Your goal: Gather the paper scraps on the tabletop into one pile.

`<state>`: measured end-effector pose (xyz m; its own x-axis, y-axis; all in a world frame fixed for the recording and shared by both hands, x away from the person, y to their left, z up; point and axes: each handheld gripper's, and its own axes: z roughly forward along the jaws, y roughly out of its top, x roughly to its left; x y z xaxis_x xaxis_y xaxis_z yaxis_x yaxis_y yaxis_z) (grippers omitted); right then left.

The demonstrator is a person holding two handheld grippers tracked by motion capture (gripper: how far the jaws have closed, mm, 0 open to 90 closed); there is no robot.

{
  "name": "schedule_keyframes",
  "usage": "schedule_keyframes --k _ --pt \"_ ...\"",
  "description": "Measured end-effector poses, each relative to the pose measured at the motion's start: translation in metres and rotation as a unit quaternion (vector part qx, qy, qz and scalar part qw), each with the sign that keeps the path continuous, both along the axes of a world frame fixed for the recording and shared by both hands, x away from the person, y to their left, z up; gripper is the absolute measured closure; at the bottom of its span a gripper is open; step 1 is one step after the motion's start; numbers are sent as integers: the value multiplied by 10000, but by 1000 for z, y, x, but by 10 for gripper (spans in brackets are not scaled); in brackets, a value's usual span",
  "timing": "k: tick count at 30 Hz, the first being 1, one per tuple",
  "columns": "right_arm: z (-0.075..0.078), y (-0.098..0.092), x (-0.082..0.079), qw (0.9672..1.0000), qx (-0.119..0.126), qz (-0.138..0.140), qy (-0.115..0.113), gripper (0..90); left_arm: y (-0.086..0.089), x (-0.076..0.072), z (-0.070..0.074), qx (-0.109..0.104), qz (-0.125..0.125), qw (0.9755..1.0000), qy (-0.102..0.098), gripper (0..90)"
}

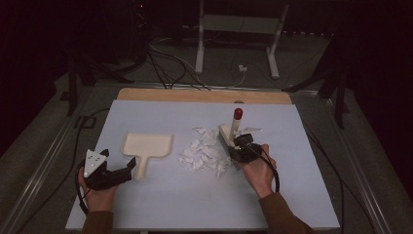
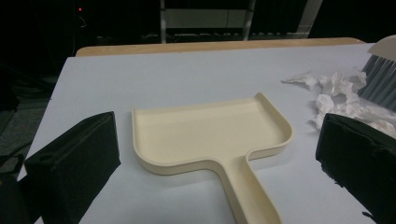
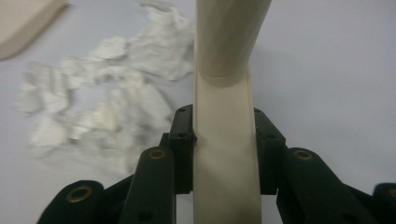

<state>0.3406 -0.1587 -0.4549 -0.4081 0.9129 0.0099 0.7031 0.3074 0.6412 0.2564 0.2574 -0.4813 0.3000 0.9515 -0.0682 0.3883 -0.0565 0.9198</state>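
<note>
High view: right gripper (image 1: 242, 146) clamped the brush (image 1: 230, 130) beside the scraps (image 1: 202, 151); left gripper (image 1: 127, 168) gaped, empty, at the dustpan (image 1: 146, 146). Sweeping called for low, short strokes panward.

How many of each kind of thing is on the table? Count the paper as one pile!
Dustpans: 1
Brushes: 1
Piles of crumpled paper scraps: 1
Handheld grippers: 2, left and right
Total: 5
</note>
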Motion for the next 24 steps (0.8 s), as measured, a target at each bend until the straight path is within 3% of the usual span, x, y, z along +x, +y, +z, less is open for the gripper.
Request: schedule_keyframes --k 6,7,13,21,24 --pt "4 13 -7 9994 178 296 17 681 0 0 0 -12 -4 10000 -11 4" --pt "9 14 -10 9988 229 417 -90 681 0 0 0 -15 -6 10000 -11 4" --pt "23 8 -12 9978 346 432 -362 681 0 0 0 -3 -1 10000 -4 5" --pt "24 -5 14 9948 193 541 -838 682 -2 0 0 10 -24 10000 5 4" --pt "20 -8 30 9948 199 591 -804 682 -1 0 0 -3 -21 10000 1 4"
